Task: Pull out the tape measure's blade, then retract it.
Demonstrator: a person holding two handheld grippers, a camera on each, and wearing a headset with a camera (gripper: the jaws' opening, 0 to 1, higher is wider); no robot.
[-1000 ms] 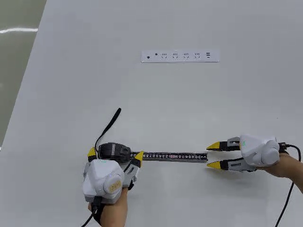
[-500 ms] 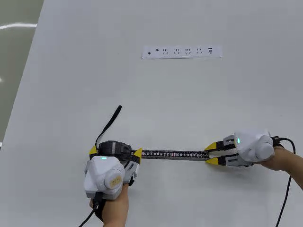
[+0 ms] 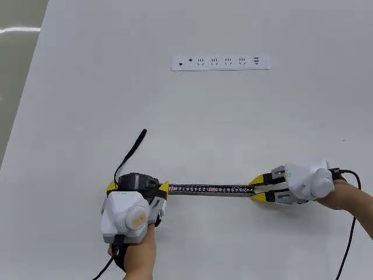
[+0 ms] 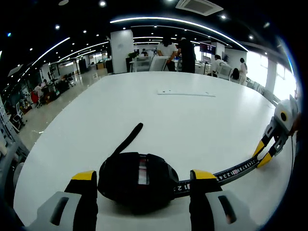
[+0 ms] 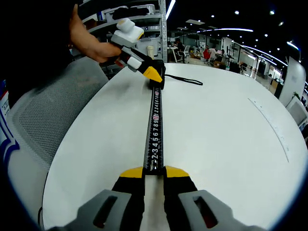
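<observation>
Black tape measure case (image 4: 126, 185) sits gripped in left claw (image 4: 143, 175), right claw (image 5: 154, 172) pinching the extended blade (image 5: 155, 120)

On the white table (image 3: 245, 128), the left gripper (image 3: 137, 186) clasps the tape measure's black case (image 3: 139, 182) between its 2 yellow tips. The blade (image 3: 211, 189) runs right from the case to the right gripper (image 3: 257, 188), whose tips pinch its end. A black strap (image 3: 131, 153) trails up from the case, well short of the power strip (image 3: 220, 62) beyond
</observation>
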